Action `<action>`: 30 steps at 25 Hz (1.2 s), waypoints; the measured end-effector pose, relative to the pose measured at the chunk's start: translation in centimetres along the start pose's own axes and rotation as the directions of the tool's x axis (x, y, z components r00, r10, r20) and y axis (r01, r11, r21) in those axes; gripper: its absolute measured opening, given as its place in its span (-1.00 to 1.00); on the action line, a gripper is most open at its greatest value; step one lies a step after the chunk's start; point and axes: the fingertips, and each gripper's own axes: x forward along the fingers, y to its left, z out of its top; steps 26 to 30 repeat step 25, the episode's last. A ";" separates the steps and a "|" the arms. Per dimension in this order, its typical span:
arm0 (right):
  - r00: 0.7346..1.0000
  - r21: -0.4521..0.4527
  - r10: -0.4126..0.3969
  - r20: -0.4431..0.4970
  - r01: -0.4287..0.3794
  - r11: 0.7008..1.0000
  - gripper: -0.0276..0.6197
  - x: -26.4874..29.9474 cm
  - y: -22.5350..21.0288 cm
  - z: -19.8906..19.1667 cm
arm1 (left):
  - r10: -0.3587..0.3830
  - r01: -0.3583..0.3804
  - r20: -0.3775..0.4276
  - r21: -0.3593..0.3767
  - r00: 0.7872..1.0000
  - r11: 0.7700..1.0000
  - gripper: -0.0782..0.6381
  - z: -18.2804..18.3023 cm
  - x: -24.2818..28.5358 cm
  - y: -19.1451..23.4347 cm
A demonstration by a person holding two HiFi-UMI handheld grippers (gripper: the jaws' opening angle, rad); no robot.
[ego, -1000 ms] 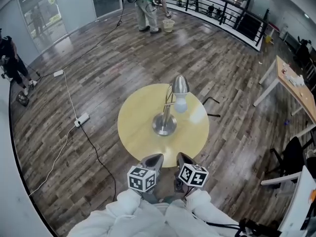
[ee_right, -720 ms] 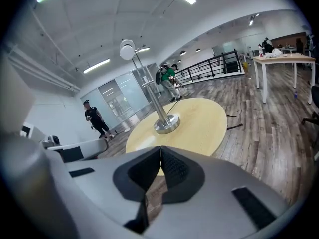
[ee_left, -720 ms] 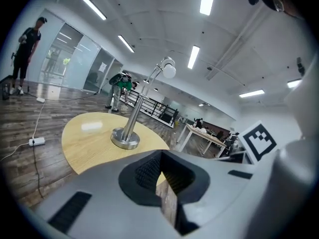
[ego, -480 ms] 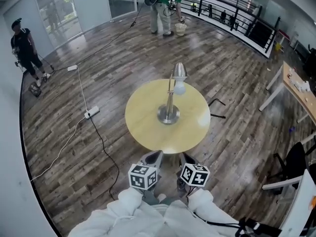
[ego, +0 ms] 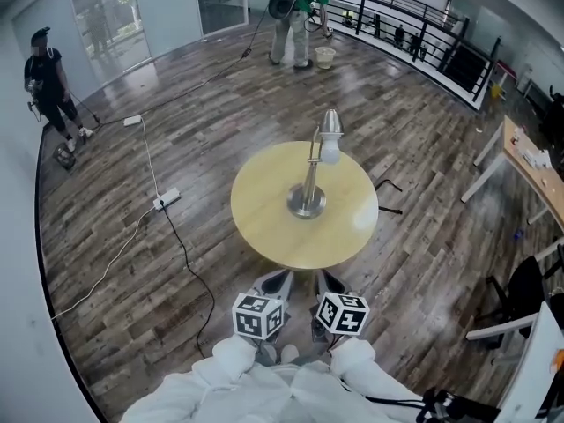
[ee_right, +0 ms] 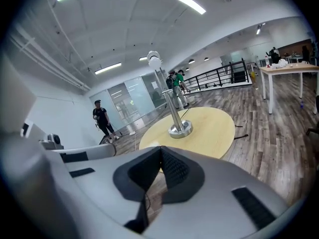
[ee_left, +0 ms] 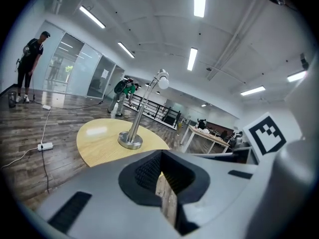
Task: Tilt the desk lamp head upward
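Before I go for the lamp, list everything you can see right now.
table: one, round, pale yellow, middle of the wooden floor
desk lamp: one, silver, standing at the table's centre
power strip: one, white, on the floor left of the table
person in black: one, far left
person in green: one, at the back
bucket: one, pale, beside the person in green
railing: one, black, along the back
desk: one, pale top, right edge
left gripper: one, grey, shut, empty, short of the table
right gripper: one, grey, shut, empty, alongside
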 end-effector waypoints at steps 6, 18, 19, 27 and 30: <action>1.000 -0.026 -0.009 0.005 0.009 1.000 -0.87 -0.9 0.3 -0.2 | 0.003 -0.003 0.004 0.006 1.000 1.000 -0.78 0.0 -0.8 0.0; 1.000 -0.018 -0.012 0.010 0.012 1.000 -0.88 -1.4 1.2 -0.5 | -0.009 0.009 -0.012 0.026 1.000 1.000 -0.78 -0.3 -1.9 0.1; 1.000 -0.019 -0.011 0.008 0.011 1.000 -0.88 -1.4 1.3 -0.6 | -0.008 0.009 -0.015 0.025 1.000 1.000 -0.78 -0.4 -2.0 0.2; 1.000 -0.017 -0.011 -0.001 0.011 1.000 -0.88 -1.3 1.7 -1.3 | -0.004 0.004 -0.026 0.027 1.000 1.000 -0.77 -1.1 -2.5 0.8; 1.000 -0.017 -0.011 -0.001 0.011 1.000 -0.88 -1.3 1.7 -1.3 | -0.004 0.004 -0.026 0.027 1.000 1.000 -0.77 -1.1 -2.5 0.8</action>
